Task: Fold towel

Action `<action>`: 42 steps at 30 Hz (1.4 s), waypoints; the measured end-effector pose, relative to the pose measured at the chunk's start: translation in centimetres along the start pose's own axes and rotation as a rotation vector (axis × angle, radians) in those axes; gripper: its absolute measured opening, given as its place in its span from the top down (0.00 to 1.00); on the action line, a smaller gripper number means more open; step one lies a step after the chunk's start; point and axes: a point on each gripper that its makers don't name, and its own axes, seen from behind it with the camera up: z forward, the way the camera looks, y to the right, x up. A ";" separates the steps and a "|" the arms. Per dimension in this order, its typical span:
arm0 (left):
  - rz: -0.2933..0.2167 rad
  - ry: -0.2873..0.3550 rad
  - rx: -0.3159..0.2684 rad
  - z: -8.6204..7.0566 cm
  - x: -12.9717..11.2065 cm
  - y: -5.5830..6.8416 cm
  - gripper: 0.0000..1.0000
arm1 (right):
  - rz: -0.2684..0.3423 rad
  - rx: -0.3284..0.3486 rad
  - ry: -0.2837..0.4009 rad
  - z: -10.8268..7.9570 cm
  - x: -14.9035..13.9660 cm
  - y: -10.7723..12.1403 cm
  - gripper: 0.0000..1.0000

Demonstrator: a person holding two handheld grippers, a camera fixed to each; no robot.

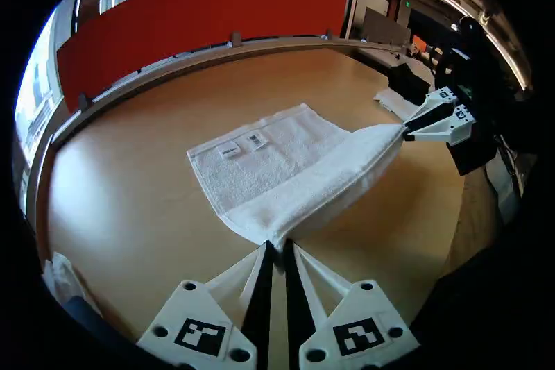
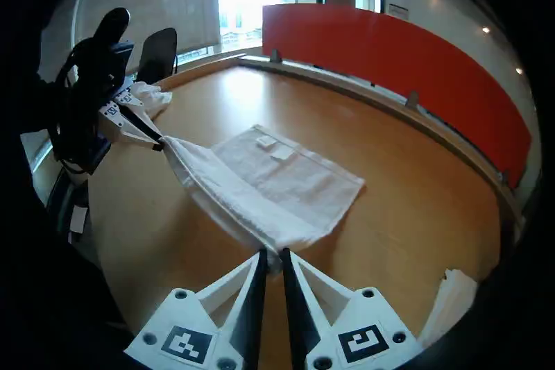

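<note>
My left gripper (image 1: 277,250) and right gripper (image 2: 272,257) each have fingers (image 1: 260,287) clenched on a near corner of the white towel (image 1: 277,162), holding that edge off the desk (image 1: 125,182), ready to fold it over.

One towel (image 1: 291,162), two grippers (image 1: 277,248) (image 2: 272,255)

My left gripper (image 1: 277,250) reaches forward and low, its two fingers drawn almost together, their tips pinching a corner of the towel (image 1: 291,169). My right gripper (image 2: 272,257) has the same pose, with its fingers close and clamped on the neighbouring corner. The two are well apart and angled toward each other. In the left gripper view the right one sits off to the right, tips pointing left. In the right gripper view the left one sits off to the left, tips pointing right.
</note>
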 end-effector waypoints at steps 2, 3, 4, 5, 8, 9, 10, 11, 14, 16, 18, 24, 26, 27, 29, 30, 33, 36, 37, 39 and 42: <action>-0.006 0.003 -0.002 -0.4 0.2 0.2 0.89 | -0.002 -0.002 0.001 -0.4 0.2 -0.1 0.84; -0.009 0.005 -0.004 -0.6 0.4 0.3 0.89 | -0.003 -0.002 0.002 -0.6 0.3 -0.2 0.84; -0.012 0.007 -0.006 -0.8 0.4 0.4 0.89 | -0.004 -0.003 0.002 -0.8 0.4 -0.2 0.84; -0.016 0.009 -0.008 -1.0 0.5 0.6 0.89 | -0.005 -0.005 0.002 -1.0 0.4 -0.2 0.84; -0.026 0.010 -0.013 -1.6 0.7 1.0 0.89 | -0.006 -0.003 0.003 -1.6 0.7 -0.4 0.84; -0.028 0.010 -0.015 -1.8 0.7 1.1 0.89 | -0.005 -0.003 0.003 -1.8 0.8 -0.4 0.84; -0.030 0.010 -0.017 -2.0 0.7 1.2 0.89 | -0.005 -0.004 0.003 -1.9 0.9 -0.4 0.84; -0.032 0.009 -0.020 -2.2 0.7 1.4 0.89 | -0.004 -0.004 0.003 -2.1 1.0 -0.4 0.84; -0.038 0.012 -0.031 -2.6 0.8 1.8 0.89 | -0.002 -0.007 0.003 -2.7 1.3 -0.4 0.84; -0.042 0.015 -0.035 -2.9 0.9 2.0 0.89 | -0.002 -0.005 0.004 -3.1 1.5 -0.5 0.84; -0.046 0.017 -0.036 -3.1 1.0 2.1 0.89 | -0.003 -0.003 0.006 -3.5 1.6 -0.6 0.84; -0.057 0.019 -0.035 -3.8 1.2 2.3 0.89 | -0.009 -0.001 0.007 -4.1 1.9 -0.9 0.84; -0.060 0.015 -0.038 -4.0 1.2 2.4 0.89 | -0.010 0.000 0.006 -4.2 1.9 -1.0 0.84; -0.061 0.013 -0.040 -4.1 1.1 2.5 0.89 | -0.011 0.000 0.006 -4.3 1.9 -1.0 0.84; -0.064 0.008 -0.046 -4.2 1.0 2.7 0.88 | -0.011 0.002 0.005 -4.4 1.9 -1.1 0.84; -0.066 0.005 -0.048 -4.3 1.0 2.8 0.88 | -0.011 0.003 0.004 -4.4 1.9 -1.1 0.84; -0.069 0.002 -0.052 -4.6 0.9 3.0 0.88 | -0.012 0.006 0.003 -4.6 1.9 -1.2 0.84; -0.069 0.002 -0.053 -4.7 0.9 3.1 0.89 | -0.014 0.008 0.003 -4.8 2.0 -1.3 0.84; -0.070 0.001 -0.053 -4.8 0.9 3.1 0.89 | -0.014 0.008 0.003 -4.8 2.0 -1.3 0.84; -0.071 0.001 -0.052 -4.8 0.8 3.2 0.89 | -0.015 0.009 0.002 -4.8 2.0 -1.4 0.84; -0.073 -0.001 -0.050 -4.7 0.9 3.1 0.89 | -0.018 0.010 -0.001 -4.6 1.9 -1.4 0.84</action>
